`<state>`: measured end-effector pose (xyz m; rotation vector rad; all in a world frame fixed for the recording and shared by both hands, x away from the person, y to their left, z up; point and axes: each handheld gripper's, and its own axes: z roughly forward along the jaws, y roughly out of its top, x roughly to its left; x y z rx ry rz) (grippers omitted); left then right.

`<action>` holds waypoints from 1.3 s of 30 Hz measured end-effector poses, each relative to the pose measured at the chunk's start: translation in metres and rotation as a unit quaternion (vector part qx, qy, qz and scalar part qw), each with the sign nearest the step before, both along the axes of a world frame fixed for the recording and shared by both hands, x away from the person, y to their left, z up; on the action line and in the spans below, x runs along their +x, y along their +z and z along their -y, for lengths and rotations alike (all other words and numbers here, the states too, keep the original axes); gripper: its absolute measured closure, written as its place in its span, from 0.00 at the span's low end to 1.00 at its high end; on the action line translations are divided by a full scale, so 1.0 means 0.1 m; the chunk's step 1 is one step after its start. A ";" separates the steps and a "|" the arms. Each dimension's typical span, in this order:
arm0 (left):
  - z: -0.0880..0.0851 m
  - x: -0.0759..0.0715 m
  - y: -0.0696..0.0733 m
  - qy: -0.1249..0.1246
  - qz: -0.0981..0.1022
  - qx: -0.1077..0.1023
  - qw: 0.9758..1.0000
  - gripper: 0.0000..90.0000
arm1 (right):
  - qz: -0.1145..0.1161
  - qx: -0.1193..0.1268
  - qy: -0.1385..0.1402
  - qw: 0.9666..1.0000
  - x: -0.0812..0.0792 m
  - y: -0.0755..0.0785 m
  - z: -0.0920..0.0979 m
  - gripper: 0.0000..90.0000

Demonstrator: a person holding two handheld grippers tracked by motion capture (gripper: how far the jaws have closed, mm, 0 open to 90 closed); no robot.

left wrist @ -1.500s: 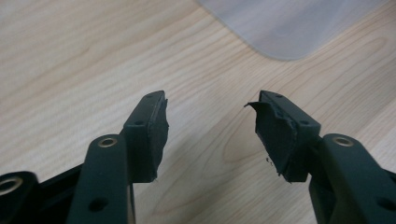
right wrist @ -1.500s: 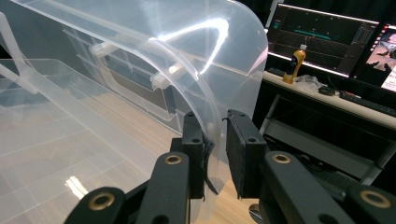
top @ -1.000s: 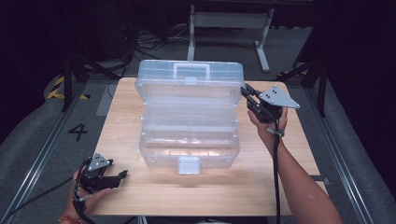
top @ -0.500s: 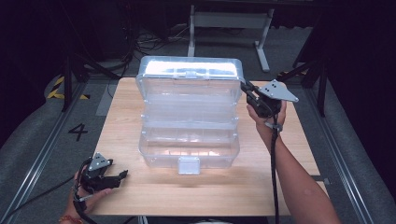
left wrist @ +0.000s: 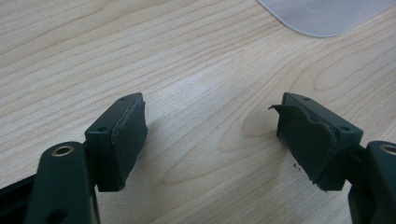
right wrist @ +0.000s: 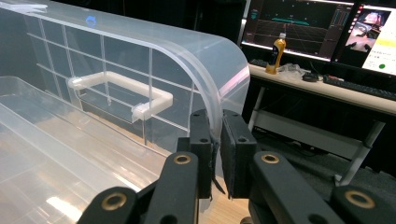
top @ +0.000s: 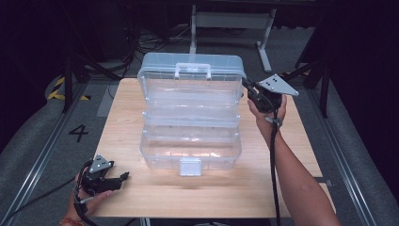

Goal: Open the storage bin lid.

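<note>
A clear plastic tool box (top: 190, 141) stands in the middle of the wooden table (top: 124, 108), its stepped trays spread and its lid (top: 190, 75) tilted up at the back. My right gripper (top: 245, 85) is shut on the lid's right edge; in the right gripper view its jaws (right wrist: 217, 135) pinch the curved rim of the lid (right wrist: 140, 60), with the white handle (right wrist: 119, 88) behind. My left gripper (top: 123, 178) rests low at the table's front left, open, nothing between its pads (left wrist: 210, 126).
A white latch (top: 190, 166) sits on the box's front wall. A corner of the box (left wrist: 327, 14) shows beyond the left gripper. A metal stand (top: 230, 21) is behind the table, and a desk with monitors and a bottle (right wrist: 278, 51) is off to the side.
The lid has swung a little further up and back, and the right gripper on its edge has moved slightly up with it. The left gripper has stayed put.
</note>
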<state>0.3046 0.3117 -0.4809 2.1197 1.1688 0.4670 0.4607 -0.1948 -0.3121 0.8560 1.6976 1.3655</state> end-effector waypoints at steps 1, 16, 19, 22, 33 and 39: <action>0.00 0.00 0.00 -0.001 0.001 0.001 1.000 0.27 | 0.000 -0.002 -0.001 1.000 0.01 0.00 0.00 0.94; 0.03 -0.01 0.00 0.014 -0.006 0.003 1.000 0.21 | -0.012 -0.010 0.001 1.000 0.14 0.05 -0.01 0.93; 0.03 0.00 0.00 0.014 -0.006 0.002 1.000 0.20 | -0.016 -0.012 0.002 1.000 0.18 0.05 0.00 0.93; 0.03 0.00 0.00 0.015 -0.005 0.002 1.000 0.20 | -0.021 -0.014 0.004 1.000 0.20 0.07 0.00 0.93; 0.03 0.00 0.00 0.015 -0.006 0.004 1.000 0.19 | -0.042 -0.014 0.005 0.999 0.32 0.11 -0.01 0.93; 0.03 0.00 -0.01 0.016 -0.009 0.000 1.000 0.19 | -0.046 -0.014 0.005 0.999 0.38 0.11 0.00 0.92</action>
